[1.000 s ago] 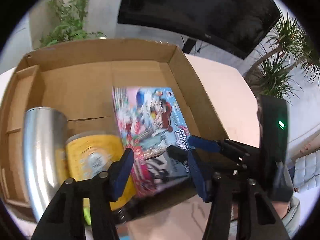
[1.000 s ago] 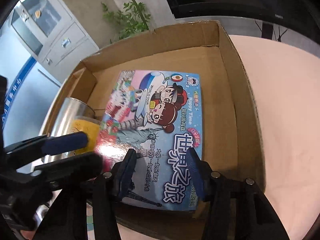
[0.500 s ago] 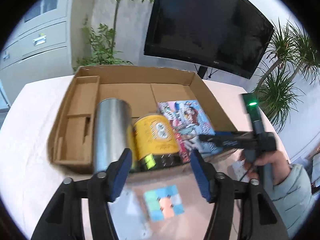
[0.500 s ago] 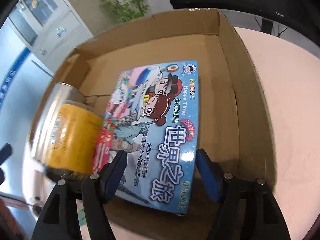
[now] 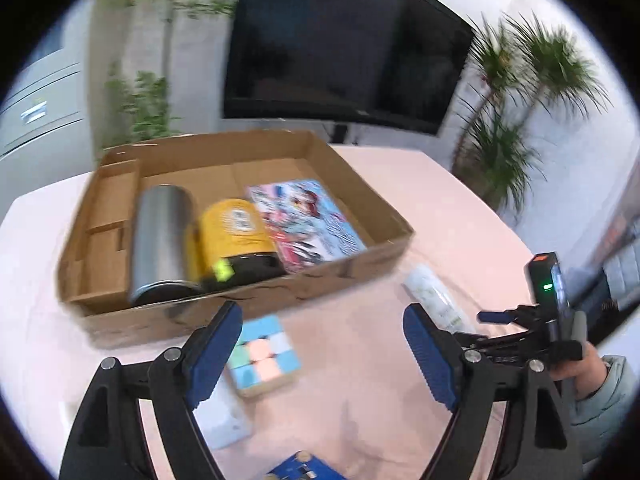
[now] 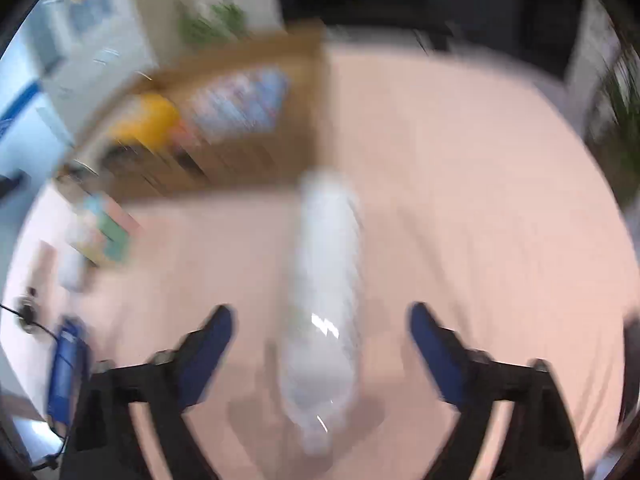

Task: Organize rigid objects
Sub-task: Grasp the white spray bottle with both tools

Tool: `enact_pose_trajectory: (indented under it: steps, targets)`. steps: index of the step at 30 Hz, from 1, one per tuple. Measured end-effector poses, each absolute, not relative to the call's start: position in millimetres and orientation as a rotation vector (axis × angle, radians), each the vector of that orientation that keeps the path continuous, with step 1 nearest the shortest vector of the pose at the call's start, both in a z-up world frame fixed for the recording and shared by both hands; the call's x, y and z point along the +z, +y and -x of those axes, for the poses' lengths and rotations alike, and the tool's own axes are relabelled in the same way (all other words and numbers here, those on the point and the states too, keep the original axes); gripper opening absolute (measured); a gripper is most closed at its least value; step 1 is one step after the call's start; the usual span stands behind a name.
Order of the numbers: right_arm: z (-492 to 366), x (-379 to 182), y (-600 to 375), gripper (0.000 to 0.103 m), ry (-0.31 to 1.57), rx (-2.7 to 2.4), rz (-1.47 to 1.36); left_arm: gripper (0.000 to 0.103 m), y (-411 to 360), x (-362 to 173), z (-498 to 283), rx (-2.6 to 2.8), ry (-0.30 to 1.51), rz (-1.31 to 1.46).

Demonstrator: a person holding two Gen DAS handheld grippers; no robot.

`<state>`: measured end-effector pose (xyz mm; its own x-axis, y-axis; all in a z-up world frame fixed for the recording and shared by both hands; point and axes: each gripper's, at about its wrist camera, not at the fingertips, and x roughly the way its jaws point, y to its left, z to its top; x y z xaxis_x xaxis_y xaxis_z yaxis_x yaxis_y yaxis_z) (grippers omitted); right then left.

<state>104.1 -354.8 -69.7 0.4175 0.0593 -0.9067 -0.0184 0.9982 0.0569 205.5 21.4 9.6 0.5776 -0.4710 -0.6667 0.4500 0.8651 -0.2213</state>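
A cardboard box (image 5: 352, 268) holds a steel tumbler (image 5: 160, 240), a yellow can (image 5: 236, 236) and a colourful game box (image 5: 308, 224), side by side. My left gripper (image 5: 320, 352) is open and empty above a pastel puzzle cube (image 5: 262, 354) on the pink table in front of the box. My right gripper (image 6: 320, 340) is open, with a clear plastic bottle (image 6: 324, 300) lying on the table between its fingers, untouched; the view is blurred. The bottle also shows in the left wrist view (image 5: 436, 300), right of the box.
A white box (image 5: 224, 420) lies under my left finger, beside the cube. A blue item (image 5: 300, 468) sits at the bottom edge. A TV (image 5: 340, 48) and plants (image 5: 520, 120) stand behind the table. The box (image 6: 248, 120) is far left in the right wrist view.
Both grippers have pulled back out of the box and opened wider. The left one now hovers over the cube; the right one has swung right to the bottle. The game box stays in the box.
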Motion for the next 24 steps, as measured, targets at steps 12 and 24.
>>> enact_pose_trajectory:
  steps: [12,24]
  targets:
    - [-43.7,-82.5,-326.2,0.041,1.144,0.473,0.081,0.082,-96.6,-27.4,-208.6,-0.922,0.958,-0.227]
    - [-33.1,-50.3,-431.3,0.052,1.134,0.207,-0.192,0.067,-122.8,-78.9,-181.0,-1.051,1.178,-0.375]
